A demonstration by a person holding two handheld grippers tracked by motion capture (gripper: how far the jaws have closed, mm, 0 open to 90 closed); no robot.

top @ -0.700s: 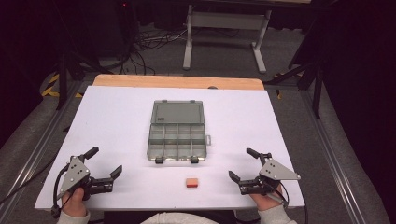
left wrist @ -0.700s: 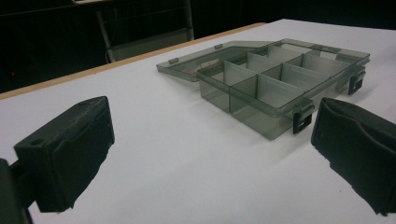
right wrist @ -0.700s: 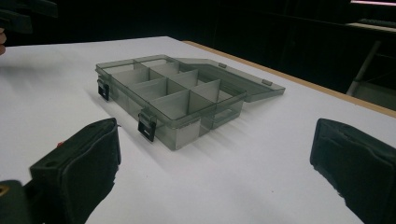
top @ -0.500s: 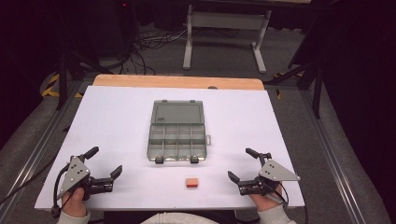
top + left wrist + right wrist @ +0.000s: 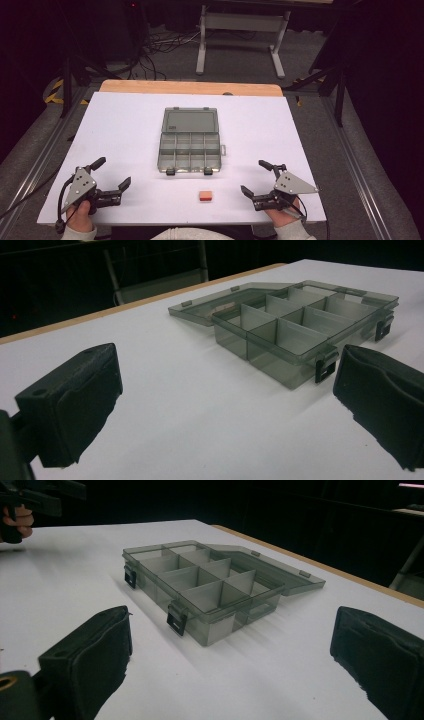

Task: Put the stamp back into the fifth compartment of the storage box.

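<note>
My left gripper point(image 5: 111, 173) sits near the table's point(image 5: 310, 130) near-left corner, its jaws spread wide with nothing between them; from its own camera the two black pads point(image 5: 75, 405) frame bare white surface. My right gripper point(image 5: 260, 176) is near the near-right corner, jaws just as wide apart and holding nothing, its pads point(image 5: 90, 660) also over bare table. Each is gripped by one of my hands, the left hand point(image 5: 79, 216) and the right hand point(image 5: 280, 215) coming in from the near edge.

The compartment box point(image 5: 190, 150) lies at the middle of the table, well apart from both grippers. It is open: the lid point(image 5: 190, 121) is folded flat onto the table on the far side, and the tray of divided cells faces up. Its two dark latches point(image 5: 170, 171) point toward me. Tray and lid together run longest away from me; the tray alone runs longest left to right.

A small orange block point(image 5: 205, 195) lies between my grippers, just in front of the box's latch side, touching neither.

White surface is open on both sides of the box out to the table's left and right edges, and a strip of wood edge point(image 5: 190, 88) shows at the far side.
</note>
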